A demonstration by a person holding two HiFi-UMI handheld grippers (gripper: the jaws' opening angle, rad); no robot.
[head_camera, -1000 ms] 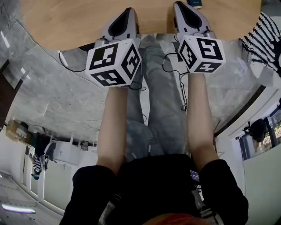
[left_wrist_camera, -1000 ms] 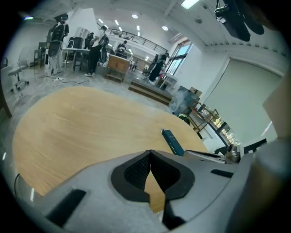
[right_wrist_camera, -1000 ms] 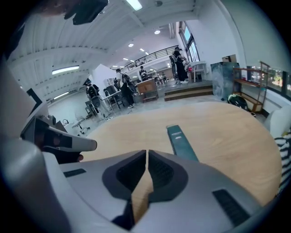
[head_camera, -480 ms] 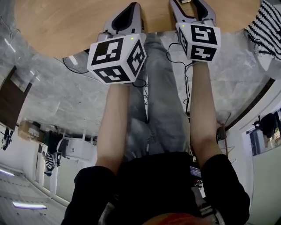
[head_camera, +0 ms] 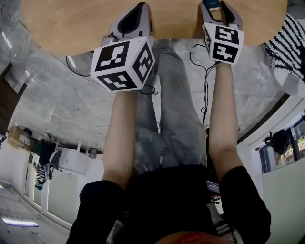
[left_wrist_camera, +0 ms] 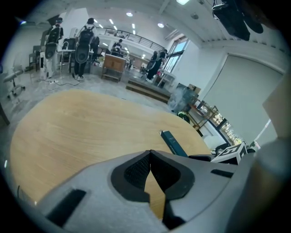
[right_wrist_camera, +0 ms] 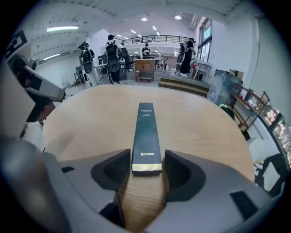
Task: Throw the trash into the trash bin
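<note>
A long dark teal box (right_wrist_camera: 146, 136) lies flat on the round wooden table (right_wrist_camera: 91, 118). Its near end sits between the jaws of my right gripper (right_wrist_camera: 145, 159). These jaws have just been opening and stand open on either side of the box, with a small gap showing on the right. In the head view the right gripper (head_camera: 215, 6) reaches over the table edge at the top, with the box (head_camera: 210, 4) between its fingers. My left gripper (left_wrist_camera: 150, 154) is shut and empty above bare wood, left of the box (left_wrist_camera: 173, 142). No trash bin is in view.
A black-and-white striped cloth (head_camera: 286, 38) hangs at the right by the table edge. Cables (head_camera: 200, 66) lie on the grey floor beside the person's legs. People and equipment stands (right_wrist_camera: 113, 59) are far behind the table.
The right gripper has moved forward and down over the table and its jaws have gone from shut to open around the box. The left gripper has stayed about where it was, still shut.
</note>
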